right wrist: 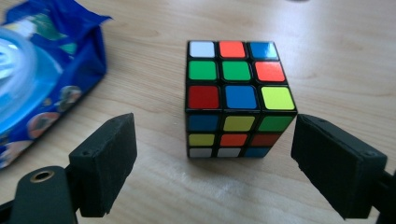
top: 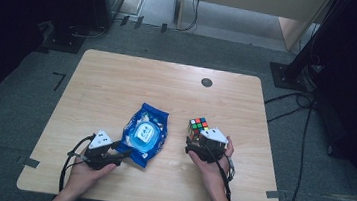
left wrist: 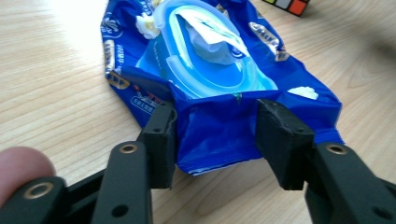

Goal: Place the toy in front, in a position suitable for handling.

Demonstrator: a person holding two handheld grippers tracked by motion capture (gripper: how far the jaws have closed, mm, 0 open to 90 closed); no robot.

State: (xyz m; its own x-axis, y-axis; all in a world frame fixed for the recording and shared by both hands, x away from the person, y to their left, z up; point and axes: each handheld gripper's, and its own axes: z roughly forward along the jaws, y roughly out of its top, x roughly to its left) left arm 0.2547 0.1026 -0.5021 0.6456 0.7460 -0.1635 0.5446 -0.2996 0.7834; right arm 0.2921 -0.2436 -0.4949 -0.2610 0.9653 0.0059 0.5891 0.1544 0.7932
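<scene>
**Both grippers at approach: left on wipes pack, right on cube**

Setup: wooden table. A blue wet-wipes pack lies flat at centre, slightly left. A scrambled puzzle cube stands just right of it, the two near each other but apart.

Left gripper: jaws apart, straddling the near end of the pack. In the left gripper view, the crimped blue end sits between the two pads. The left pad appears to touch the film; the right pad stands clear of it. Not clamped.

Right gripper: jaws wide apart, nothing held. In the right gripper view, the cube stands on the table just ahead of the pads, centred on the gap but not yet inside it.

Judged step: pre-grasp on both sides. Next move, left: close on the film end without sliding off the thin edge. Next move, right: ease forward until the pads flank the cube's side faces, then close squarely; a skewed bite could twist a layer or spin the cube.

View differences:
- Left gripper view shows the pack's plastic lid open, with a white wipe poking out; the high view gives only a pale oval.
- Right gripper view resolves the cube's sticker colours and the pad-to-cube gap.
- High view alone gives the layout: both hands, cables, a dark round grommet near the table's far edge.
</scene>
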